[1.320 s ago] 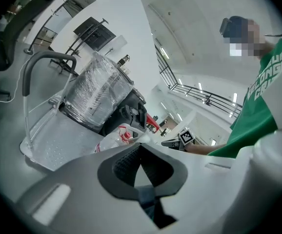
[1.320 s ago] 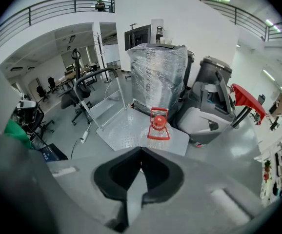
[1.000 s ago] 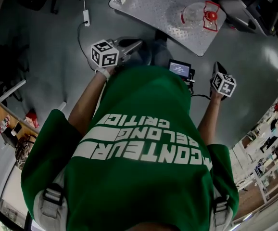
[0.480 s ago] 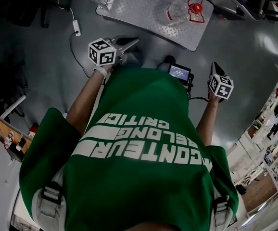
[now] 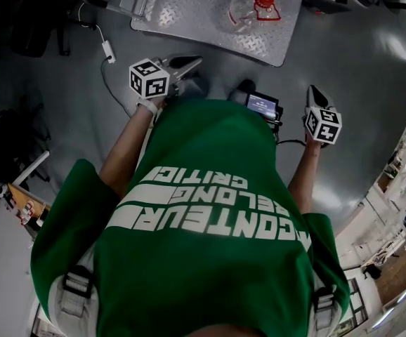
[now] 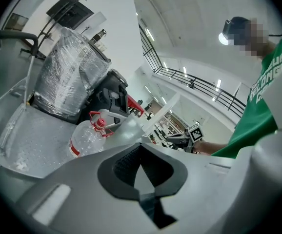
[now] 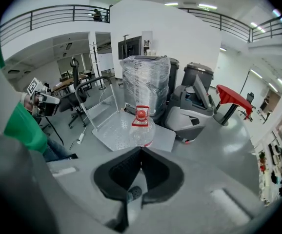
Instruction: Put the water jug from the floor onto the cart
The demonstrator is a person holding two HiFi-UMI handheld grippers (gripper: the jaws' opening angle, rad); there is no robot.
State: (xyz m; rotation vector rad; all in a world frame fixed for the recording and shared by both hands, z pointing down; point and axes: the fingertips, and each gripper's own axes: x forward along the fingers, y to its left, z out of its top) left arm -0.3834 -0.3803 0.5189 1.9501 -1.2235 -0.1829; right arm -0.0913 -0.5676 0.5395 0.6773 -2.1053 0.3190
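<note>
The clear water jug (image 5: 251, 5) with a red cap and red handle stands upright on the grey metal cart platform (image 5: 189, 12). It also shows in the left gripper view as the jug (image 6: 87, 138) and in the right gripper view as the jug (image 7: 141, 130). My left gripper (image 5: 197, 61) is shut with nothing in it and points toward the cart, well short of it. My right gripper (image 5: 314, 91) is also shut with nothing in it, held over the bare floor to the right of the cart. Each gripper view shows the jaws (image 6: 140, 147) (image 7: 141, 150) meeting at the tips.
Behind the cart stand a plastic-wrapped bin (image 7: 145, 84) and a grey machine (image 7: 192, 106), with a red table (image 7: 233, 96) further right. A power strip with its cable (image 5: 107, 49) lies on the floor left of the cart. A small screen (image 5: 263, 105) hangs at my chest.
The cart and jug have slid toward the top of the head view, so I have drawn back from them. Both grippers stay shut and keep their place in front of me.
</note>
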